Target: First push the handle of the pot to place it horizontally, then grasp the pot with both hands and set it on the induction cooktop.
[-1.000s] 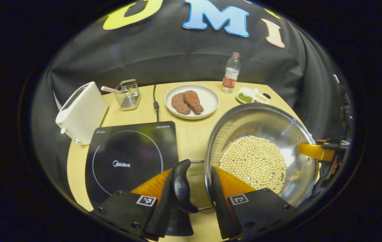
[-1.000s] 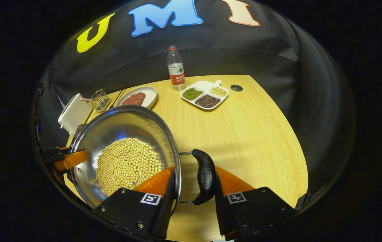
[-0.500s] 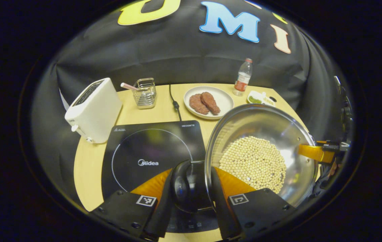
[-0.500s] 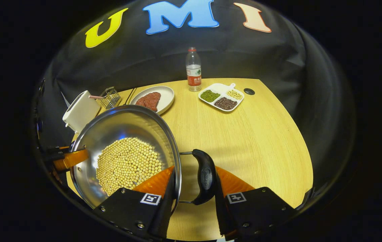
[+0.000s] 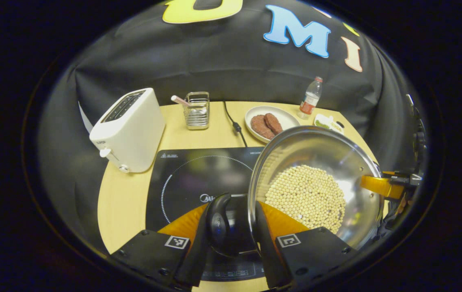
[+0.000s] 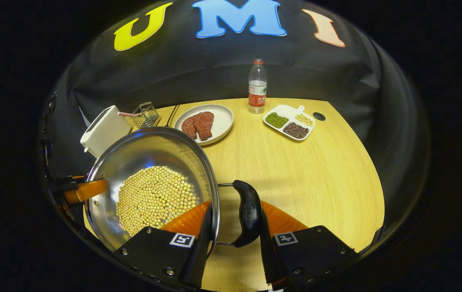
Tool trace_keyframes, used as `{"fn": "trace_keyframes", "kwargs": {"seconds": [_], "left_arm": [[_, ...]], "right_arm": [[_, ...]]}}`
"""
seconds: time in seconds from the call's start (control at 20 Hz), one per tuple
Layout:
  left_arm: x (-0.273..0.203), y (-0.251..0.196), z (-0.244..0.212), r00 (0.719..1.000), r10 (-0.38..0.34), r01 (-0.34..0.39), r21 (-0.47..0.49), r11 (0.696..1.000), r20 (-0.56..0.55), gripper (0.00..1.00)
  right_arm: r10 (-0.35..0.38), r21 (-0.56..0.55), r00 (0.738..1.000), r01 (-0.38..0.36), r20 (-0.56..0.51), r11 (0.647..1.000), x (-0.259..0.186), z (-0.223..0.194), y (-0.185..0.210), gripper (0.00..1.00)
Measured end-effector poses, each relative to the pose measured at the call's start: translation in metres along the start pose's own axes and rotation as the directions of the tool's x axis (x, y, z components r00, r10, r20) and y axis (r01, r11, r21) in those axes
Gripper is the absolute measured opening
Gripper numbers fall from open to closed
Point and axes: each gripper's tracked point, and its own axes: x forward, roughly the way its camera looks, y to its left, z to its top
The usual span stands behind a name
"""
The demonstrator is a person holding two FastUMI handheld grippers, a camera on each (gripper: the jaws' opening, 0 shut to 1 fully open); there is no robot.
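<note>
1. left claw (image 5: 230, 227): fingers closed on the pot's black side handle (image 5: 219, 224), one finger outside the handle, the other against the rim (image 5: 251, 190); orange finger backs visible.
2. right claw (image 6: 235, 227): same grip on the opposite side handle (image 6: 249, 213); one finger inside the pot wall, the other outside the handle loop; both press in.
3. pot (image 5: 316, 162): stainless, wide and shallow, holding a layer of soybeans (image 5: 306, 196); carried between the two claws, off the table; in the left gripper view its near edge overlaps the right part of the induction cooktop (image 5: 198, 178).
4. other claw's orange finger shows at the pot's far rim in each view: right one in the left gripper view, left one in the right gripper view.
5. induction cooktop: black glass, white ring marking, lies flat on the wooden table (image 6: 304, 170); power cord (image 5: 233, 123) runs back toward the wall.
6. white toaster (image 5: 127, 129) just left of the cooktop; wire basket (image 5: 197, 109) behind it with a pink stick in it.
7. plate (image 6: 219, 119) with two meat patties (image 6: 198, 123), water bottle (image 6: 257, 87), divided dish of beans (image 6: 290, 123) well apart at the back of the table.
</note>
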Motion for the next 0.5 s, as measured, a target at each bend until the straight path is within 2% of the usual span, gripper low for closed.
{"fn": "trace_keyframes", "kwargs": {"seconds": [0.05, 0.1, 0.15, 0.2, 0.3, 0.35, 0.5], "left_arm": [[0.000, -0.001, -0.001, 1.000, 0.007, -0.007, -0.001, 1.000, -0.001, 0.67], [0.001, -0.002, 0.000, 1.000, 0.013, -0.013, -0.002, 1.000, -0.002, 0.61], [0.001, -0.005, 0.000, 1.000, 0.017, -0.017, -0.004, 1.000, -0.003, 0.61], [0.000, -0.008, 0.000, 1.000, 0.019, -0.020, -0.008, 1.000, -0.004, 0.67], [-0.004, -0.007, 0.001, 1.000, 0.026, -0.026, -0.016, 1.000, -0.003, 0.61], [-0.003, -0.006, 0.000, 1.000, 0.029, -0.029, -0.018, 0.999, -0.004, 0.64], [-0.005, -0.010, 0.000, 0.999, 0.039, -0.039, -0.021, 0.999, -0.002, 0.64]], "right_arm": [[0.005, 0.000, 1.000, -0.005, -0.005, 1.000, 0.002, 0.001, 0.006, 0.56], [0.009, 0.000, 1.000, -0.009, -0.009, 1.000, 0.004, 0.000, 0.012, 0.56], [0.012, -0.002, 1.000, -0.012, -0.011, 1.000, 0.006, 0.001, 0.018, 0.56], [0.015, -0.007, 1.000, -0.015, -0.012, 1.000, 0.007, 0.002, 0.024, 0.56], [0.018, -0.013, 1.000, -0.019, -0.013, 1.000, 0.011, 0.004, 0.034, 0.57], [0.020, -0.015, 1.000, -0.020, -0.012, 1.000, 0.012, 0.005, 0.039, 0.57], [0.029, -0.014, 0.999, -0.029, -0.014, 0.999, 0.018, 0.007, 0.055, 0.56]]}}
